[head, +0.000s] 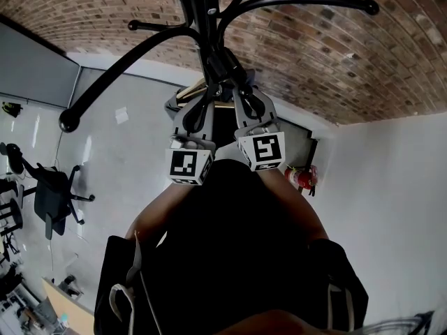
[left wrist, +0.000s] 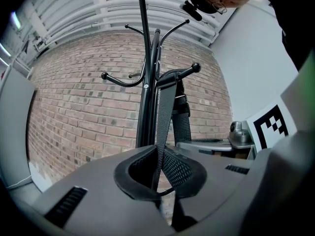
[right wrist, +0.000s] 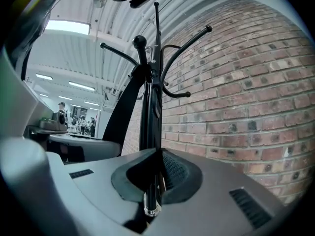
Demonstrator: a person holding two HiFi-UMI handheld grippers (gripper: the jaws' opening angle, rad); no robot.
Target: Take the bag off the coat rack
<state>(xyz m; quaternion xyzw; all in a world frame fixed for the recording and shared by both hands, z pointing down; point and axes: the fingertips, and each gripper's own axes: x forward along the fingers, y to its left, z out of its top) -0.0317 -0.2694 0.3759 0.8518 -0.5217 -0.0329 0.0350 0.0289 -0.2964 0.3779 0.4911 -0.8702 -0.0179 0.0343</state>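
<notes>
The left gripper [left wrist: 160, 193] is squeezed shut on a flat grey woven strap [left wrist: 165, 117] that hangs from a round-tipped hook of the thin black metal coat rack [left wrist: 145, 82]. The right gripper [right wrist: 152, 193] pinches a thin black strap [right wrist: 149, 178] with a shiny metal end. The dark bag [head: 230, 250] hangs just below both grippers.

No lettering, label, brand name or number can be read in any view. The only printed signs are black-and-white square marker patterns, none forming letters or digits. One is on the left marker cube [head: 188, 165] and one on the right marker cube [head: 262, 150], both just below the coat rack [head: 202, 19] pole. A third marker face [left wrist: 271, 127] shows to the right of the rack.
</notes>
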